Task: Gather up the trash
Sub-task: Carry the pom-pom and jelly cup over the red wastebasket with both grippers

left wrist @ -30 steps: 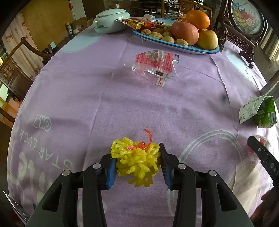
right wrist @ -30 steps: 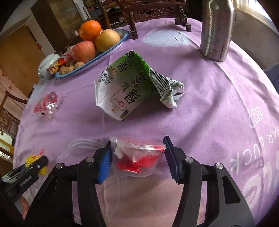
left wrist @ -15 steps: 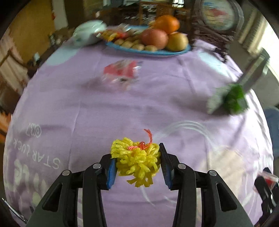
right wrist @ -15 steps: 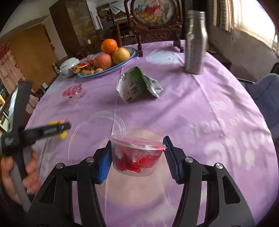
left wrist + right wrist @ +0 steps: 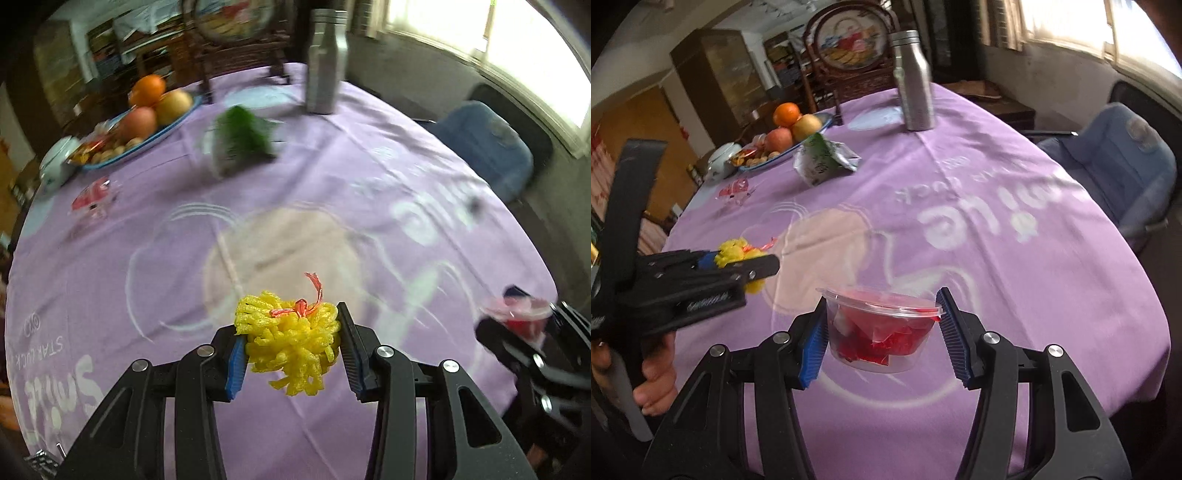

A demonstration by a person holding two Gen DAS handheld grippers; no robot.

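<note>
The left gripper (image 5: 291, 345) pinches a yellow foam net (image 5: 290, 343) with a red tie, lifted above the purple tablecloth (image 5: 332, 192). The right gripper (image 5: 882, 328) clamps a clear plastic cup (image 5: 881, 328) holding red wrappers, also off the cloth. A hand (image 5: 655, 373) grips the left tool's handle. On the table lie a crumpled green carton (image 5: 822, 162) and a red wrapper (image 5: 735, 190), near a fruit plate (image 5: 783, 153) and a steel bottle (image 5: 914, 83).

I count one yellow foam net (image 5: 291, 343), one clear plastic cup (image 5: 882, 332), one green carton (image 5: 822, 162), one red wrapper (image 5: 735, 190), one steel bottle (image 5: 913, 81), three fruits (image 5: 792, 123).
</note>
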